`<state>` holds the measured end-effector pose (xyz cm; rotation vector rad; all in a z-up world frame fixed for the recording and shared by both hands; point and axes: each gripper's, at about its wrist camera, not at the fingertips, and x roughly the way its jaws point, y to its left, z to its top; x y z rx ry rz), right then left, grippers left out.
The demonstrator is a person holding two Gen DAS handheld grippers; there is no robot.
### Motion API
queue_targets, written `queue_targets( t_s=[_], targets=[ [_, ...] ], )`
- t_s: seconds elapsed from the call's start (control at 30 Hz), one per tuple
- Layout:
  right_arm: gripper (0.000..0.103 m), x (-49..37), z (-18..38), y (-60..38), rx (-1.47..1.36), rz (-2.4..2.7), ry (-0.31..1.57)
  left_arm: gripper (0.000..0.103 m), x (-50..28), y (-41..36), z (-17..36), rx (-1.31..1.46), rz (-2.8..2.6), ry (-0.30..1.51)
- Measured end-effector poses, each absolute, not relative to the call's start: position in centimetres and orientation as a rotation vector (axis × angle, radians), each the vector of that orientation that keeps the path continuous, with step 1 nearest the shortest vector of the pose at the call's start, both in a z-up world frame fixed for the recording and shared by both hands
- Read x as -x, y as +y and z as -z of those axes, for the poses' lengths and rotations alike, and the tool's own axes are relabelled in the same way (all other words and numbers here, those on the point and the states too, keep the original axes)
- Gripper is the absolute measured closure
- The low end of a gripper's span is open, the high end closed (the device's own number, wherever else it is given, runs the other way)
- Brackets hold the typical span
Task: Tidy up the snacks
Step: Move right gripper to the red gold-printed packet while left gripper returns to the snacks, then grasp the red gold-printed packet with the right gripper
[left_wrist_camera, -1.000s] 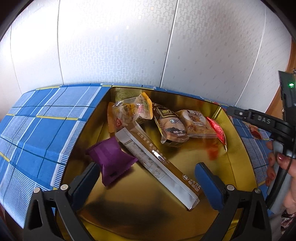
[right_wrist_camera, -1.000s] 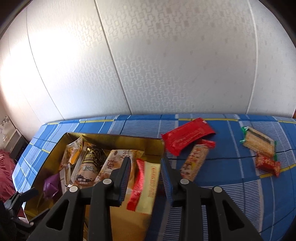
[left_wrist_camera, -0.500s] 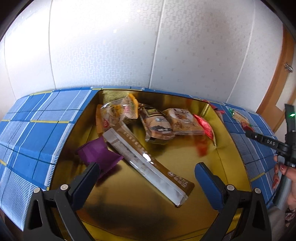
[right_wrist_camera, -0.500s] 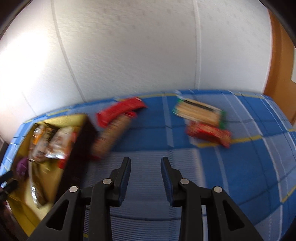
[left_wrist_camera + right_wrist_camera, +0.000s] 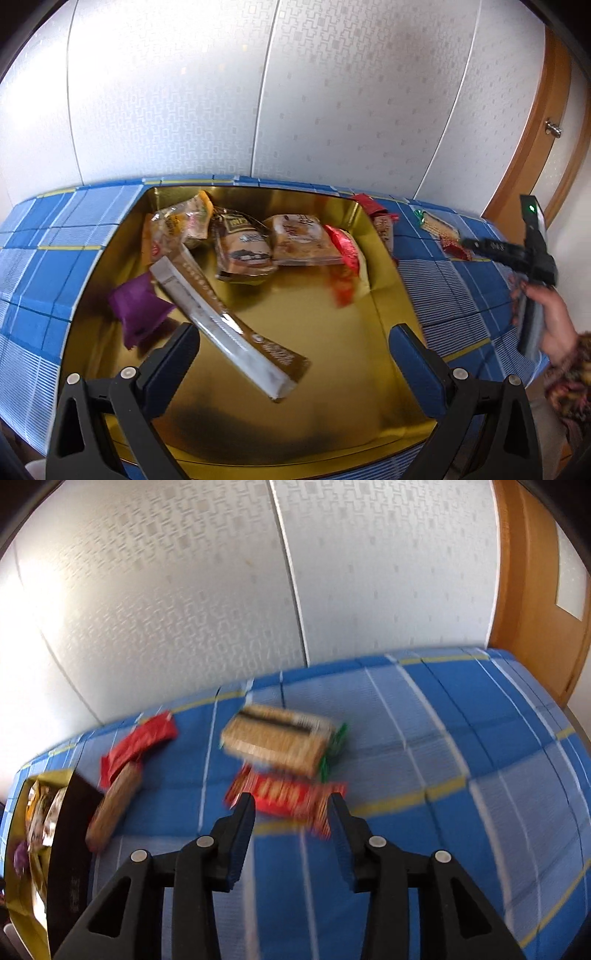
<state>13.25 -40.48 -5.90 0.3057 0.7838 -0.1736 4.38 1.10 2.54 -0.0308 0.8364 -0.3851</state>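
A gold tin box (image 5: 384,291) sits on the blue checked cloth and holds several snack packets, among them a long brown stick pack (image 5: 229,325) and a purple packet (image 5: 138,308). My left gripper (image 5: 295,350) hangs open over the box with nothing between its fingers. My right gripper (image 5: 291,812) is over the cloth to the right of the box; its jaws are opening and nothing is between them. Just beyond its tips lies a red packet (image 5: 288,794), with a tan cracker pack (image 5: 277,742) behind it. The right gripper also shows at the right edge of the left wrist view (image 5: 476,243), held by a hand (image 5: 550,314).
A red wrapper (image 5: 138,744) and a brown bar (image 5: 114,812) lie on the cloth (image 5: 461,775) beside the box (image 5: 70,842). A white panelled wall (image 5: 295,92) runs behind the table, with a wooden door (image 5: 535,572) to the right.
My right gripper swung right, away from the box, to the loose snacks on the cloth, and its jaws spread wider. The left gripper drew back a little from the box.
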Motion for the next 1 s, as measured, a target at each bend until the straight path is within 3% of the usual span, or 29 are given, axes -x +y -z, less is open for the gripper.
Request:
queue_targets(
  t_s=[0.23,0.4,0.67,1.0],
  targets=[
    [0.062,-16.8,7.5,-42.1,-0.328,0.124,0.842,0.0,-5.1,-0.2,-2.7,0.065,0.368,0.883],
    [0.062,-14.5,8.0,-41.2,-0.392,0.013,0.825,0.0,-5.3,-1.7,-3.2,0.047,0.366,0.871],
    [0.061,-13.4,7.6,-37.5,-0.174,-0.045,0.811,0.0,-5.0,-4.4,-3.9,-0.005,0.395,0.867],
    [0.061,-10.6,7.2,-37.4,-0.285,-0.147,0.86,0.0,-5.4,-7.6,-4.6,-0.066,0.397,0.856]
  ],
)
